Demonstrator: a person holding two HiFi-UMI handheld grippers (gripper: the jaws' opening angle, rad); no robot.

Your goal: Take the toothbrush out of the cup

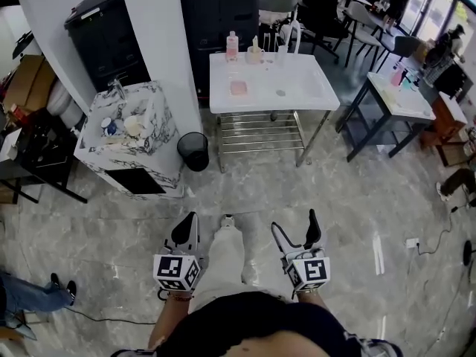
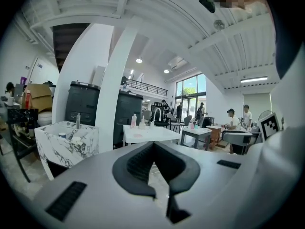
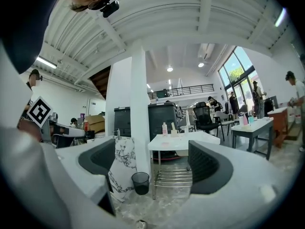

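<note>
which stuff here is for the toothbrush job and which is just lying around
For the job: cup on white table, likely toothbrush standing in it; left tool, shut; right tool, open.
Lying about: pink bottle, black bin, marble sink.

A bottle (image 1: 232, 44) and a cup (image 1: 255, 53) stand along the far edge of the table (image 1: 305, 88), bottle to the left, with a dish (image 1: 238, 88) nearer the middle. Left of the table, past a column (image 1: 160, 58), stands a sink cabinet (image 1: 160, 136). A bin (image 1: 194, 151) sits on the floor between them, by the table's near left corner. A second table (image 1: 405, 103) stands to the right.
</note>
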